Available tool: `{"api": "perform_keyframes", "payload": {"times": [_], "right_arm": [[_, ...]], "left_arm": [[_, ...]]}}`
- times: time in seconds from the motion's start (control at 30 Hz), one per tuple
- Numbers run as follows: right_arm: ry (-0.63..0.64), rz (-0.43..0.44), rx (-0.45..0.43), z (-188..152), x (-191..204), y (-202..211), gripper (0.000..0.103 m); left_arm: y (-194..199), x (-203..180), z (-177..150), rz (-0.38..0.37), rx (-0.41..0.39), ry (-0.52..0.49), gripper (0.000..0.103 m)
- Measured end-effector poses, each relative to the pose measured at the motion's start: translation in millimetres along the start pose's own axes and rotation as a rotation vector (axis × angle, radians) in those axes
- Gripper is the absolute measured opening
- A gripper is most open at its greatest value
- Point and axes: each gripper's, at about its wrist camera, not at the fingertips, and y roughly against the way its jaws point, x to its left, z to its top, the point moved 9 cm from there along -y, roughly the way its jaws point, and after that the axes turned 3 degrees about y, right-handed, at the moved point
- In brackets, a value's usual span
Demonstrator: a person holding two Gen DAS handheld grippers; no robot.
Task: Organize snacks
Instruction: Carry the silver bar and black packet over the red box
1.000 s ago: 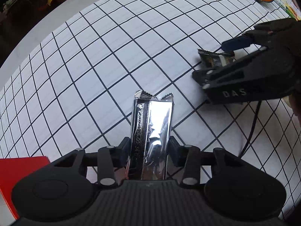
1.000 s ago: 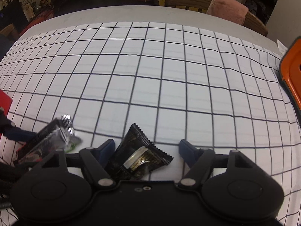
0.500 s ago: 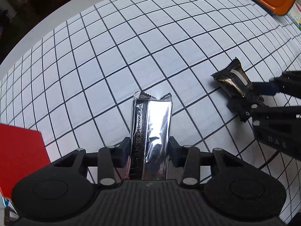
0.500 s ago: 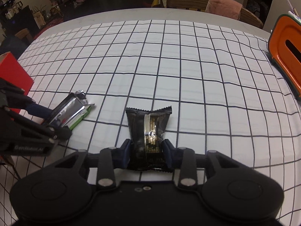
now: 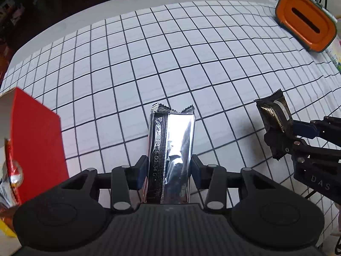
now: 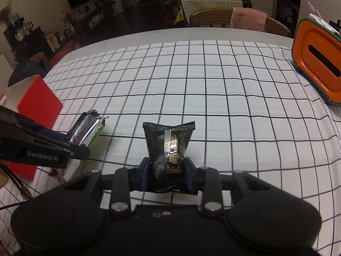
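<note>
My left gripper (image 5: 169, 171) is shut on a long silver snack bar (image 5: 171, 147), held clear of the checked tablecloth (image 5: 149, 64). My right gripper (image 6: 167, 173) is shut on a small black snack packet (image 6: 168, 145), also lifted off the cloth. In the left wrist view the black packet (image 5: 275, 115) and the right gripper (image 5: 283, 136) are at the right. From the right wrist view the silver bar (image 6: 85, 130) and the left gripper (image 6: 70, 143) show at the left. An open red box (image 5: 36, 136) stands left of the bar, with wrapped snacks (image 5: 12, 170) inside.
An orange container (image 6: 317, 64) with a slot stands at the far right of the table. The red box (image 6: 36, 100) sits near the left edge. Wooden chairs (image 6: 213, 18), one with a pink cloth, stand behind the table's far edge.
My right gripper shut on the black packet, lifted it and carried it leftward. My left gripper moved with the silver bar toward the red box, which now looms larger.
</note>
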Motion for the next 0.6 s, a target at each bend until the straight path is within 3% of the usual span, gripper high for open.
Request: {"api": "perform_keyframes", "payload": {"times": [0.27,0.6], "right_arm": [[0.014,0.038,-0.042,-10.7,17.1,65.6,0.032],[0.076,0.110,-0.098,18.3,58.2,97.5,0.032]], "left_arm": [[50.9,12.0,-3.8,-0.013,-0.073,0.035,0.042],[110.3,58.0,-26.5,0.006,-0.162,0.100,0.042]]}}
